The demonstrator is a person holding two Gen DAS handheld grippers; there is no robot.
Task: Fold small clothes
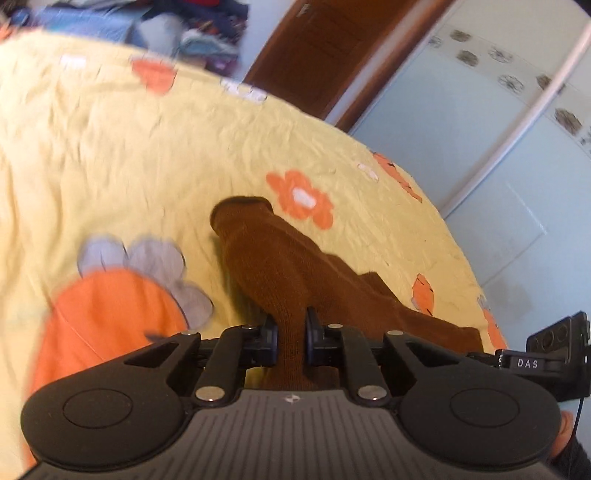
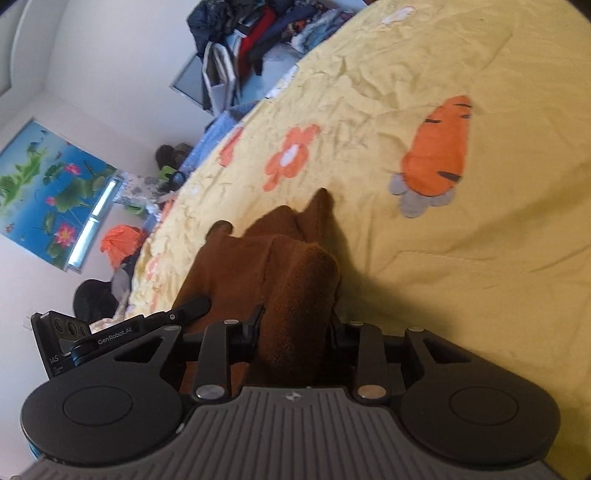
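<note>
1. Brown sock (image 1: 280, 273): one brown knitted piece, a sock by the look of its rounded closed end, is held up off the bed between two claws, its far end trailing down toward the sheet.
2. The left claw (image 1: 291, 334) is pinched narrow on a thin fold of the sock; the fabric runs straight through between the two black tips.
3. The right claw (image 2: 295, 325) stands wider because it is stuffed with a thick bunch of the same brown cloth (image 2: 291, 280), which bulges over both tips.
4. Why two grips: I judge that the person is holding the piece at two places to stretch or double it over before laying it flat, which fits folding small clothes.
5. From the right wrist view, the loose parts poke up in points, so the sock is crumpled, not yet folded neatly.
6. The bed (image 1: 129, 147) below carries a yellow sheet printed with orange flowers and carrots; it serves as the folding surface, and the sock hangs near its edge.
7. Count: one brown piece that I can tell apart, though the bunch could hide a second; two claws, both gripping it.
8. Beyond the bed, a heap of other clothes (image 2: 255, 33) sits by the wall, too jumbled to count.
</note>
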